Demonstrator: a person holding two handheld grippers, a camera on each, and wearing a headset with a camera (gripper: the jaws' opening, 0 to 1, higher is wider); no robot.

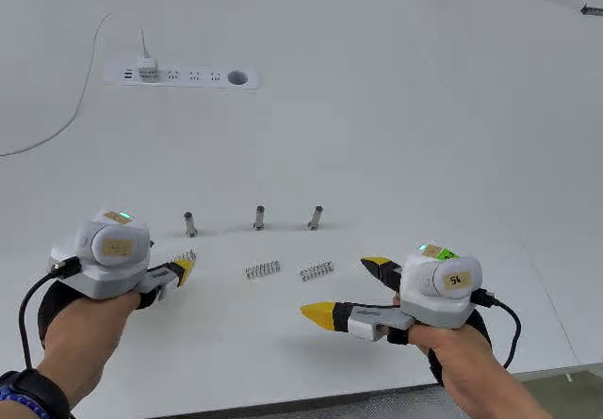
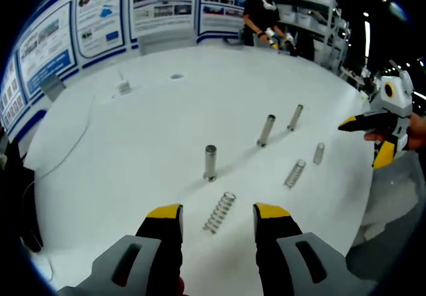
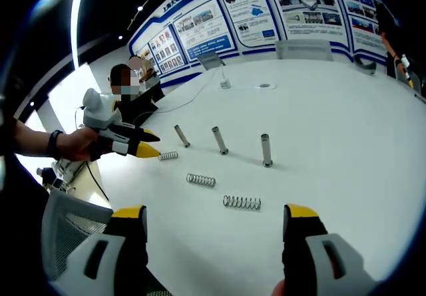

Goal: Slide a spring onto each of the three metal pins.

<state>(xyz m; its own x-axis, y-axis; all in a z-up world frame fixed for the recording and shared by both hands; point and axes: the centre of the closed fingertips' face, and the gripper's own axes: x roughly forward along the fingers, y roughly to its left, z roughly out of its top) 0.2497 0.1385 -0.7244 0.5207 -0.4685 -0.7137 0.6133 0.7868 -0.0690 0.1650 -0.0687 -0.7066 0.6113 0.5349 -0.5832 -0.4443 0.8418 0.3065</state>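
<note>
Three short metal pins stand upright in a row on the white table: left (image 1: 190, 223), middle (image 1: 258, 217), right (image 1: 315, 217). Three small springs lie flat in front of them: left (image 1: 183, 257), middle (image 1: 263, 269), right (image 1: 317, 270). My left gripper (image 1: 181, 270) is low at the left spring (image 2: 219, 211). In its own view the left gripper (image 2: 217, 211) is open, with that spring lying loose between the yellow-tipped fingers, just short of the left pin (image 2: 210, 161). My right gripper (image 1: 349, 289) is open wide. Seen in its own view, the right gripper (image 3: 216, 213) stands just short of the right spring (image 3: 241, 202) and holds nothing.
A white power strip (image 1: 179, 75) with a plug and a trailing cable (image 1: 66, 122) lies at the back left. The table's front edge (image 1: 311, 402) runs close below both hands. A person (image 2: 266, 13) stands beyond the far side, in front of poster boards (image 3: 253, 16).
</note>
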